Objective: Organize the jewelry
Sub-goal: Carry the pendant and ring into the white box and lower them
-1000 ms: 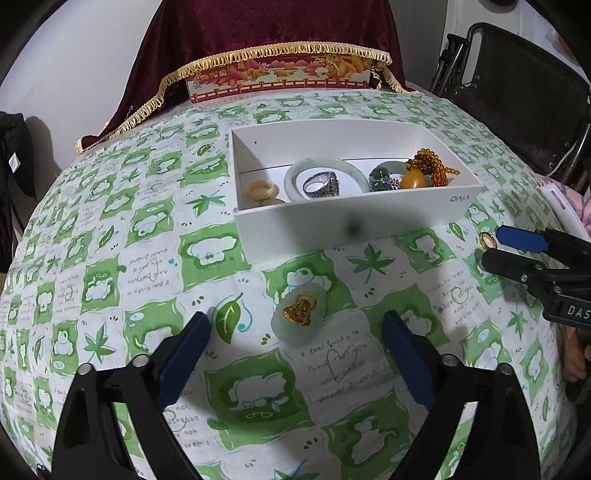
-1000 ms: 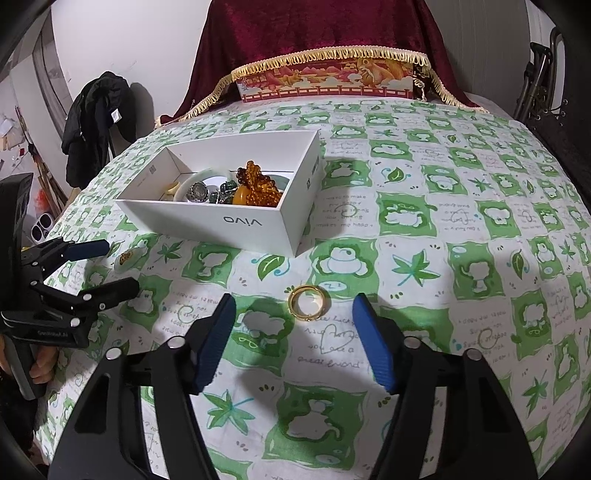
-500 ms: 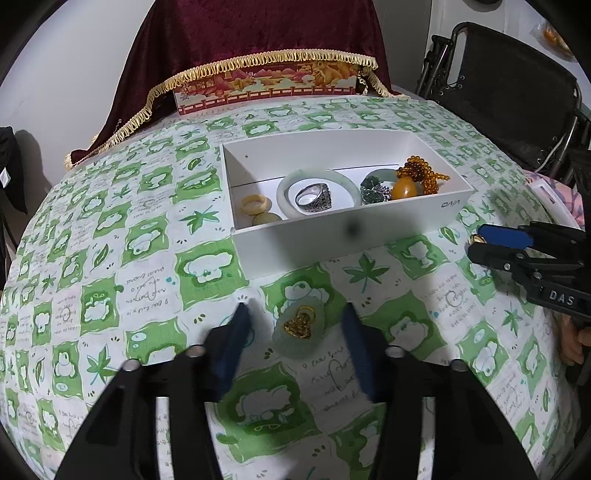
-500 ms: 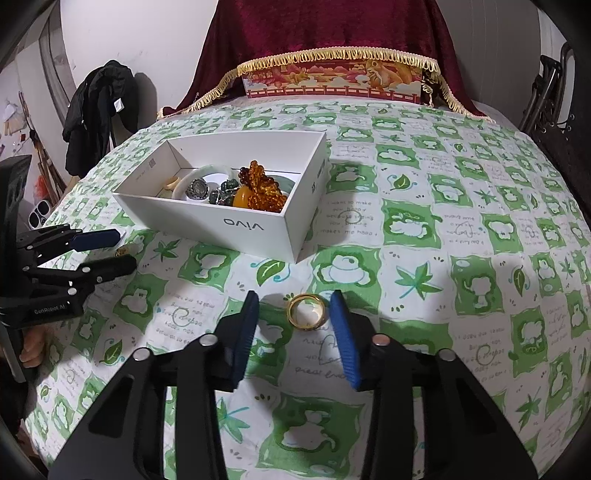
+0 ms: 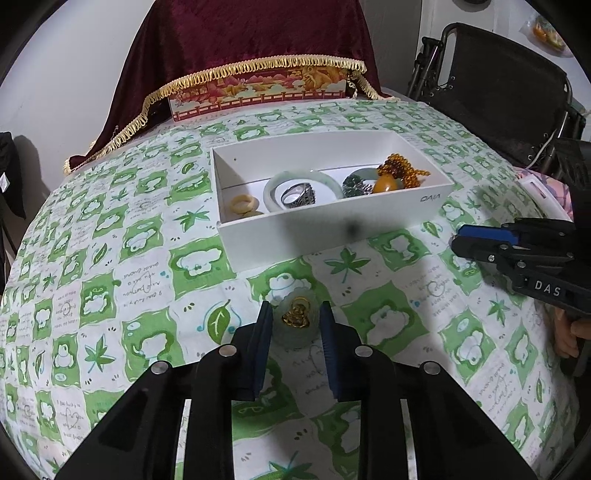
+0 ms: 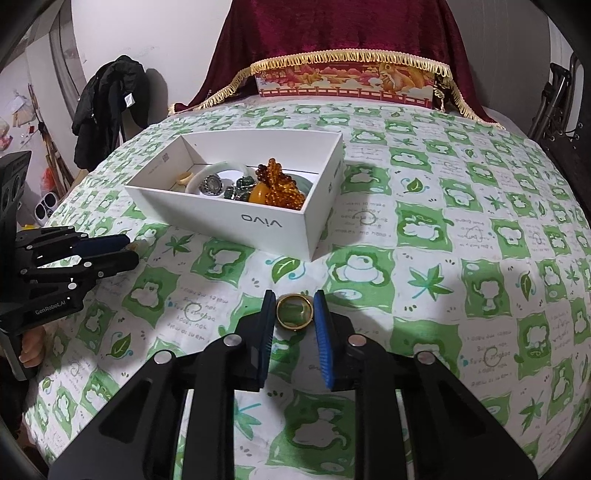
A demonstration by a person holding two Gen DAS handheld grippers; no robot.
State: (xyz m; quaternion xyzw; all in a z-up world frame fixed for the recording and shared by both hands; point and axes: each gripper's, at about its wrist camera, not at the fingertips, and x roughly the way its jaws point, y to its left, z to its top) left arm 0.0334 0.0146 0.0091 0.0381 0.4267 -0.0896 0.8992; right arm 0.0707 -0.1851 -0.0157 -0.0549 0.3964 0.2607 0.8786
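Green-and-white patterned cloth (image 5: 110,280) over the counter; fringed maroon drape (image 6: 332,33) behind; black jacket (image 6: 107,99) hanging left; dark folding chair (image 5: 498,92) right.

the white box (image 6: 236,218) reads "vivo" upside down on its near wall; the left gripper (image 6: 131,250) body says "genrobot.ai", the right gripper (image 5: 456,242) "das".

Bench (image 5: 110,258) under a white cloth printed with green squares, leaves and frogs. At the far edge, a dark red velvet drape (image 6: 332,29) with gold fringe, hung over a long red-and-gold box (image 6: 343,83). White wall (image 6: 147,33) behind. A black jacket (image 6: 107,99) hangs at the left in the right wrist view, with clutter near the wall below it. A black folding chair (image 5: 509,85) stands at the right in the left wrist view. Light dim, soft shadows on the cloth.
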